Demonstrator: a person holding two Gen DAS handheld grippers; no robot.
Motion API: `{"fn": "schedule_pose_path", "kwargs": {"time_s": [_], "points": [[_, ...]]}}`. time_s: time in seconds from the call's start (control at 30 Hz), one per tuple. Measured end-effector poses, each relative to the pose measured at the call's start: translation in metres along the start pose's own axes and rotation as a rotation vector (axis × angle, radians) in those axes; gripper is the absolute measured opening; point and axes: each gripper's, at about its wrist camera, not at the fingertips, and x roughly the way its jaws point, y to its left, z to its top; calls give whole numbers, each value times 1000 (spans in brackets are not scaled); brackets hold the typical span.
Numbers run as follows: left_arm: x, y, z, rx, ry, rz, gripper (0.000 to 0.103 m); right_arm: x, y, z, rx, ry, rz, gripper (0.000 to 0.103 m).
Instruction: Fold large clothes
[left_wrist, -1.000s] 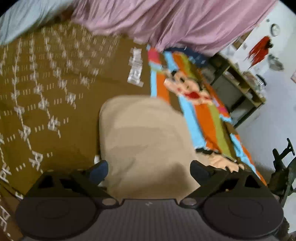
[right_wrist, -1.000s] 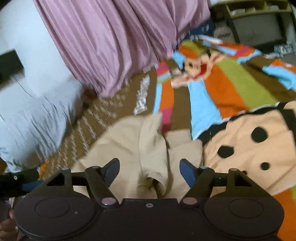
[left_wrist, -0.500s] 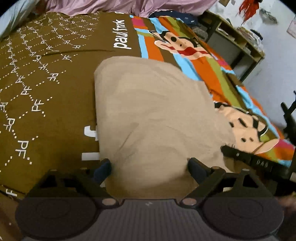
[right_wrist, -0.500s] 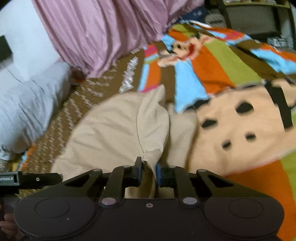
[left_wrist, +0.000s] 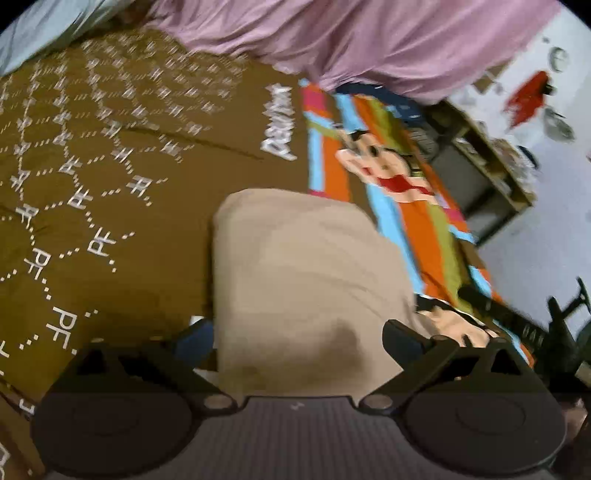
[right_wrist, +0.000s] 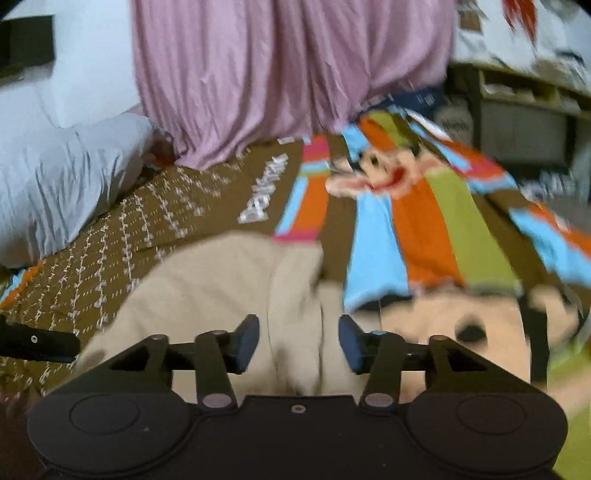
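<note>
Since the bedspread (left_wrist: 110, 184) fills nearly everything under you, you've got tons of flat room to work with: brown patterned stretch from 9 to 12 o'clock in the left wrist view, striped cartoon part from 1 to 3. The pink curtain (right_wrist: 277, 74) hangs along the far edge at 12, a grey pillow (right_wrist: 55, 177) sits at 9 to 10 in the right wrist view, and a shelf (left_wrist: 491, 177) stands off the bed around 2, all well apart from the job.

The beige garment (left_wrist: 303, 280) lies dead centre, already folded into a compact bundle. Its far edge at 12 looks rounded and tidy, and the left edge runs straight down toward 7.

Your right gripper (right_wrist: 299, 343) has just been opening, jaws now about half wide, with a raised ridge of cloth (right_wrist: 295, 295) between them but the pads don't look like they're pressing it. I'd say you just let go of a fold. Your left gripper (left_wrist: 297, 336) is wide open, straddling the near end of the bundle, gripping nothing.

Next move, my guess: flatten that ridge or grab the near edge and fold toward 12. Everything's blurry, so layers are hard to count.
</note>
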Motion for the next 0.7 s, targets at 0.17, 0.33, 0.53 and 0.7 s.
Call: {"fn": "schedule_pose_path", "kwargs": {"time_s": [0.17, 0.33, 0.53, 0.7], "points": [[38, 11, -1, -12, 133, 44, 93, 67, 24, 44, -37, 32, 100, 51], [46, 12, -20, 34, 127, 66, 93, 133, 56, 52, -121, 124, 198, 47], [61, 11, -30, 65, 146, 73, 94, 173, 52, 21, -82, 245, 196, 46], [58, 14, -28, 66, 158, 64, 95, 174, 41, -6, -34, 239, 151, 44]]}}
